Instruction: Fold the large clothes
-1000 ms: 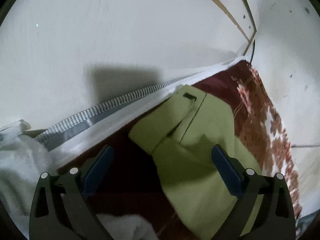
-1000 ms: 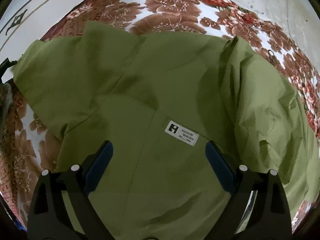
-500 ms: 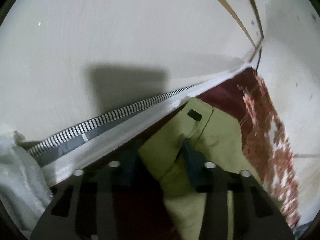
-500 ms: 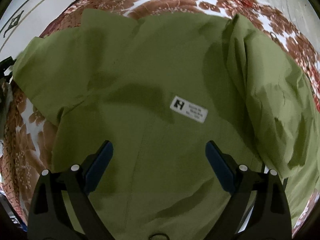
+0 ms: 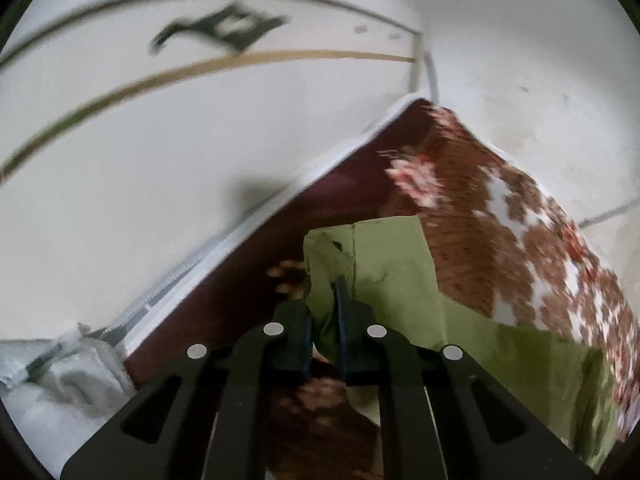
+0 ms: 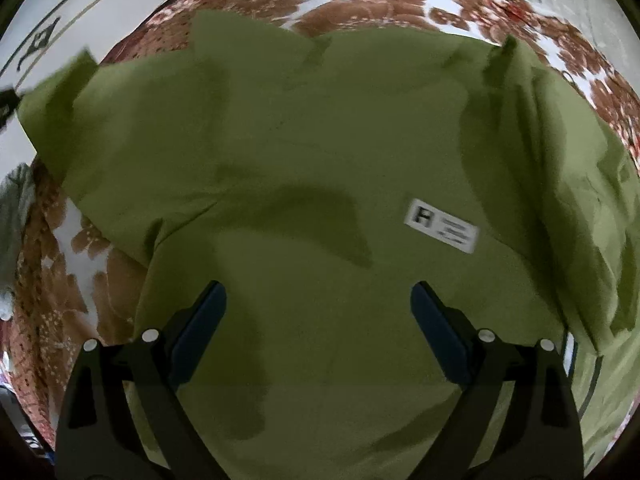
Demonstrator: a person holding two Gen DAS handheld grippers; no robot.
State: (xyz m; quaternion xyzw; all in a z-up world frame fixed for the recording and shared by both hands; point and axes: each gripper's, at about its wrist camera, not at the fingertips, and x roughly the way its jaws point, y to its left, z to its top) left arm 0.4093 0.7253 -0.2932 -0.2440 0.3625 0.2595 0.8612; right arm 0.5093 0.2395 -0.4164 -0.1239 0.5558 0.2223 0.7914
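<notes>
Left tongs (image 5: 324,312) were clamped on a lifted corner of the green garment (image 6: 320,168) near the bed's (image 5: 500,216) left edge. The garment was spread rightward across the floral bedcover, its long axis probably across the bed. Right tongs (image 6: 318,312) were held wide open, empty, above its middle beside the white label (image 6: 444,226).

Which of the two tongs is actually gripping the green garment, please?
The left tongs, shut on a corner of the green garment; the right tongs hover open above it.
</notes>
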